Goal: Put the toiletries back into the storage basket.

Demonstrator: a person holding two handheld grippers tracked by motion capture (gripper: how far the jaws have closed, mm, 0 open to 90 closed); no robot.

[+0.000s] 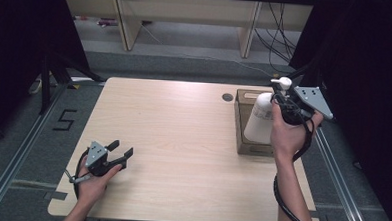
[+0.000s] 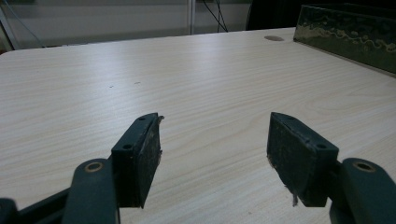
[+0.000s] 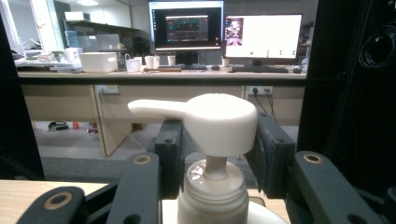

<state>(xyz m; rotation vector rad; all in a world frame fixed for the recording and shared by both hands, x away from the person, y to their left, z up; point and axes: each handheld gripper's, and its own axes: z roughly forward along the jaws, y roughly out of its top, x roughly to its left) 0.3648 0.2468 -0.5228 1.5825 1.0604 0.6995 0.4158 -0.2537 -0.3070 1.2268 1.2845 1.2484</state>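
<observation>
High view: the right gripper [image 1: 280,100] is holding a white pump bottle [image 1: 259,124] over the open brown box [image 1: 240,127] at the far right of the table [image 1: 182,140]. The bottle is standing upright, with its lower body inside the box outline; whether it is touching the box floor cannot be told. Right gripper view: the two black jaws are pinching the bottle [image 3: 212,196] at its neck, just below the pump head [image 3: 205,121], whose spout is pointing left. The left gripper [image 1: 121,153] is resting in the left hand [image 1: 94,183] at the near left of the table, well apart from the box. Left gripper view: its jaws are standing spread, with bare table [image 2: 187,74] between them, holding nothing.
</observation>
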